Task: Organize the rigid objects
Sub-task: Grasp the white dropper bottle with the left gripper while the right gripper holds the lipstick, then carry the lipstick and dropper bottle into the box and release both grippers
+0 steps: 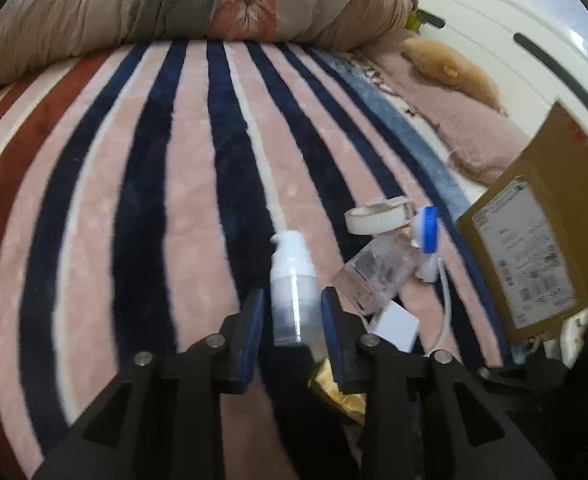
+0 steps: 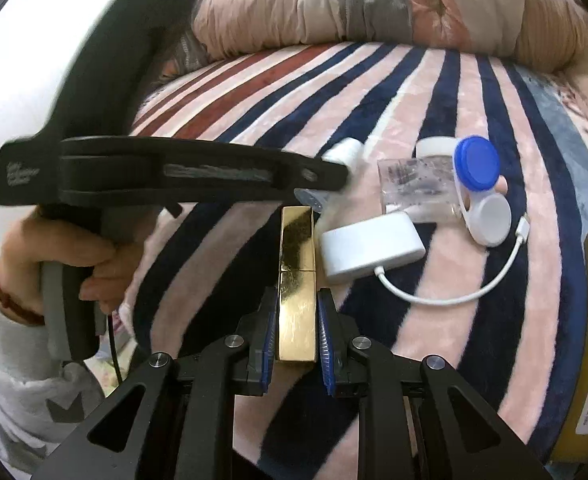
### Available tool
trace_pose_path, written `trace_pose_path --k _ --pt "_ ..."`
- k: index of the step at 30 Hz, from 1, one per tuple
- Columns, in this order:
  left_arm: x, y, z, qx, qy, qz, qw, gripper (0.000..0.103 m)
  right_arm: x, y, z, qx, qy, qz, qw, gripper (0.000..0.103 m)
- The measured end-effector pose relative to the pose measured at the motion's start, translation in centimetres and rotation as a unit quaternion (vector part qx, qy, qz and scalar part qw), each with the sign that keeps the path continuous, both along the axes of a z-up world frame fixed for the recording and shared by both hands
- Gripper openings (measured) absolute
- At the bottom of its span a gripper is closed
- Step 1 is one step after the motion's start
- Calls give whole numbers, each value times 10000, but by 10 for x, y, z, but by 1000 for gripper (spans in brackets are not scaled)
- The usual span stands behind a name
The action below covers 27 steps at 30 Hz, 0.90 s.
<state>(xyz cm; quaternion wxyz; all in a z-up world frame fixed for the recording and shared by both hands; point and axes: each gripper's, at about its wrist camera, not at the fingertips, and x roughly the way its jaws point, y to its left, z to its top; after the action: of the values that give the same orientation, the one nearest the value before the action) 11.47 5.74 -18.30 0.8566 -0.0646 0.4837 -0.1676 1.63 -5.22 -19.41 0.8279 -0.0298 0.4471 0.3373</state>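
Bracketing, not yet gripping: two grippers over striped blanket (image 1: 141,200).
Straddling white-capped clear plastic pump bottle (image 1: 291,284) with left gripper (image 1: 292,300) fingers wide; closing squarely advised. Flanking glossy gold rectangular bar (image 2: 297,280) closely with right gripper (image 2: 297,308), contact uncertain.

Bedroom, striped blanket (image 1: 197,168) (plush), rumpled quilt (image 1: 181,0)

Blanket (image 1: 197,152): pink plush, navy stripes fanning out, rust-red ones at the edge, thin white lines between.
Quilt (image 1: 197,0): beige, grey and salmon patches.
Pump bottle (image 1: 291,280): white top, frosted clear body.
Gold box (image 2: 297,280): mirror-bright gold all over.
Lens case (image 2: 478,184): one blue cap, one white cap.
Adapter (image 2: 370,252): white, white cable.
Cardboard box (image 1: 534,240): brown, white printed label.
Left hand-held gripper (image 1: 292,306): black, blue pads.
Right hand-held gripper (image 2: 297,312): black, blue ribbed pads.
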Motion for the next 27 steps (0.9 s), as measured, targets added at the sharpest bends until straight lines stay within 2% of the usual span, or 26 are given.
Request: trace_pose_path --k 5,11,15,19,22,27 --pt "1 -1 -1 73 -134 110 9998 21 -2 1 4 -90 -70 -15 9999 14" --pt "-20 17 23 25 -312 252 9992 21 -15 -7 26 103 -187 43 9998 13" --pt "-48 28 71 23 -810 319 9962 21 -31 -14 51 303 -434 110 9985 13" --pt "-76 27 121 -84 -1331 264 9907 21 -48 -28 90 472 -935 98 9945 13" --pt "-92 11 160 -138 -1762 116 9842 21 -53 -53 120 749 -1256 -60 9892 13" --pt "-103 -21 213 -311 -2243 -134 9739 21 -60 -106 166 1045 -1842 -407 9765 13"
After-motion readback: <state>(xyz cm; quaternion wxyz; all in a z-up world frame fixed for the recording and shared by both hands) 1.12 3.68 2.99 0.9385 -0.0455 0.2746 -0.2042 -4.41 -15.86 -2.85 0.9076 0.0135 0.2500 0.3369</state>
